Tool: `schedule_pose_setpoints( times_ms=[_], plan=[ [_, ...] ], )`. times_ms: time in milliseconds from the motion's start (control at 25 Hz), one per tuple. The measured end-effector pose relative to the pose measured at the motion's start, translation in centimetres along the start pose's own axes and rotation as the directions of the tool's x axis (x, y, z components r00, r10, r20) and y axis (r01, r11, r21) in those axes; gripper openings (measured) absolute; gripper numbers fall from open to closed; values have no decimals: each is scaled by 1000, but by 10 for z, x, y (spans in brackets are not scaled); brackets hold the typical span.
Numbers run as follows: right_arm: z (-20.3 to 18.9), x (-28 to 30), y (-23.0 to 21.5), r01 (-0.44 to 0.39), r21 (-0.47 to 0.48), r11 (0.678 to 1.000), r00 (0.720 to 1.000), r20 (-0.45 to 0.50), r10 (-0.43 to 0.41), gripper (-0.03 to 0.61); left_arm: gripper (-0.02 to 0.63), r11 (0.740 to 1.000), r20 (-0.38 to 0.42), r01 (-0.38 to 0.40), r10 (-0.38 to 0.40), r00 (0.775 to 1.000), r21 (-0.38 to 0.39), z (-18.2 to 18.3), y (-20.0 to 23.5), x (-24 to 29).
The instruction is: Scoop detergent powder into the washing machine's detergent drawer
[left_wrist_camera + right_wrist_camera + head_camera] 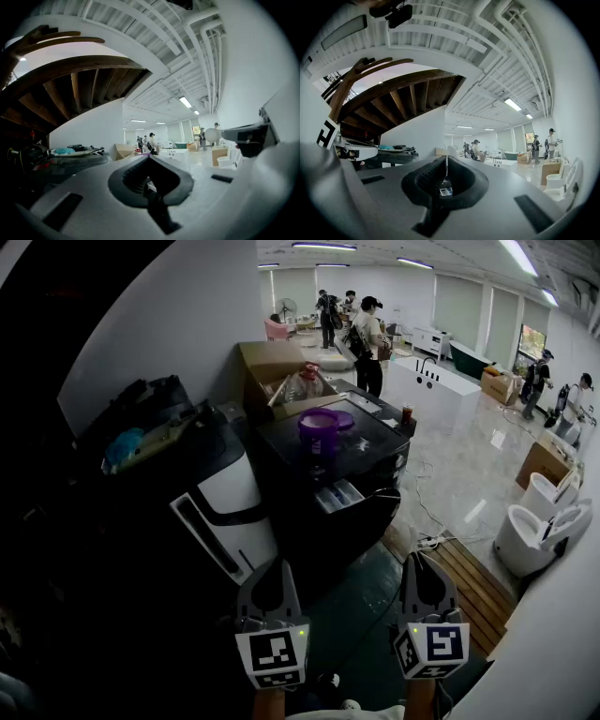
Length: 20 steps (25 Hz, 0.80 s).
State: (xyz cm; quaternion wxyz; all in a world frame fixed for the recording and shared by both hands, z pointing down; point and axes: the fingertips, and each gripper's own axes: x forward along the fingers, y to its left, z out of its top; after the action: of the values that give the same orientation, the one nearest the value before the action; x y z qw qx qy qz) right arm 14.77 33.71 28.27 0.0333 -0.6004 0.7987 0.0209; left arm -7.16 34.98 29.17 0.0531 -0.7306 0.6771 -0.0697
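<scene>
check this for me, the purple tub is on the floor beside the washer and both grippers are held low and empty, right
No. The purple tub stands on top of the washing machine, not on the floor beside it; the head view shows this. The left gripper and right gripper are indeed held low, jaws shut on nothing.

Open hall with bathtub point(439, 396), toilets point(532, 536)

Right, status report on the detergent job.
Left gripper, right gripper: both shut, empty, short of the washing machine. Purple tub on its top, drawer looks open. Nothing in between.
</scene>
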Motion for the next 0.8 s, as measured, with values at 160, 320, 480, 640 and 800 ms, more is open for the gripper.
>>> schedule_pose_setpoints(
  times_ms=[160, 320, 480, 640, 800],
  plan=[
    [0, 1, -3, 3, -2, 1000, 1000, 6, -3, 21, 2, 1000, -1, 0, 0, 1000, 1, -2, -1, 2],
    [1, 2, -7, 6, 2, 1000, 1000, 8, -6, 21, 2, 1000, -1, 4, -4, 1000, 2, 0, -4, 4],
    [0, 4, -10, 9, 11, 1000, 1000, 9, -9, 21, 2, 1000, 2, 3, -3, 1000, 6, 1, -5, 6],
    [0, 9, -11, 11, 15, 1000, 1000, 11, -11, 21, 2, 1000, 1, 5, -5, 1000, 5, 0, -5, 12],
    [-1, 16, -10, 7, 24, 1000, 1000, 15, -8, 21, 2, 1000, 1, 9, -9, 1000, 5, -1, -2, 20]
  ],
)
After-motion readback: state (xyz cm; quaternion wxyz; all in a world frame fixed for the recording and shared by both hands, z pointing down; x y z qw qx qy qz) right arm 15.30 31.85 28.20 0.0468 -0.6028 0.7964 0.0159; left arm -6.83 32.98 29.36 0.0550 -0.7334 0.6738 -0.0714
